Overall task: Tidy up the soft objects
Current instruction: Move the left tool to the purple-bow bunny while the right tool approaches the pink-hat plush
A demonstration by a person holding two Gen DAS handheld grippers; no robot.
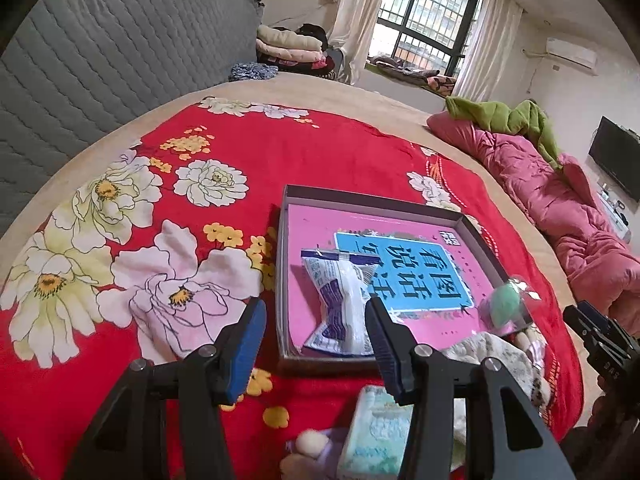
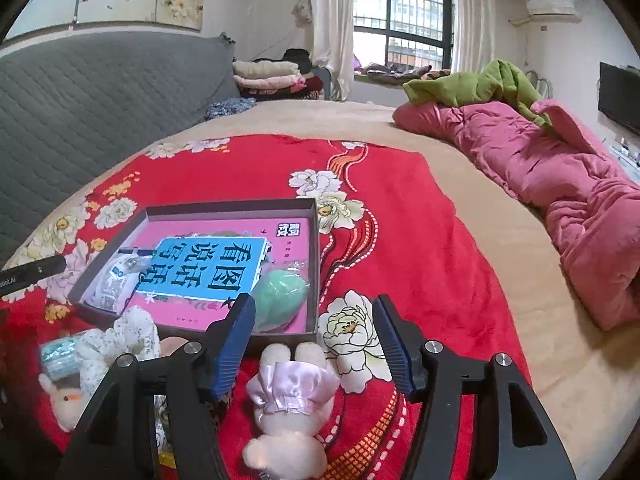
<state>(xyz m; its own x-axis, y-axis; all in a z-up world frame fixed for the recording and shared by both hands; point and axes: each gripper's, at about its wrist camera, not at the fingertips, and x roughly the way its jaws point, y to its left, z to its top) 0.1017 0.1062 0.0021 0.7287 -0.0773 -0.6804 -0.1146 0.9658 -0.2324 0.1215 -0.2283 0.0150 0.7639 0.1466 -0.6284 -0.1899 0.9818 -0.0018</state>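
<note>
A shallow brown box (image 1: 372, 199) (image 2: 312, 264) with a pink and blue book inside lies on the red floral blanket. In it lie a white and blue packet (image 1: 340, 300) (image 2: 114, 284) and a wrapped green sponge (image 1: 505, 304) (image 2: 282, 296). My left gripper (image 1: 316, 324) is open and empty, over the box's near left corner. My right gripper (image 2: 314, 322) is open and empty above a small plush bunny in a pink dress (image 2: 290, 396). A tissue pack (image 1: 378, 432) (image 2: 60, 354), a floral cloth (image 1: 500, 356) (image 2: 124, 340) and another plush (image 2: 64, 400) lie in front of the box.
A pink quilt (image 2: 560, 192) with a green garment (image 2: 472, 84) lies along the bed's right side. A grey padded headboard (image 1: 100, 60) stands at the left. Folded blankets (image 2: 268, 74) are stacked beyond the bed. The right gripper's body (image 1: 600, 340) shows at the left view's right edge.
</note>
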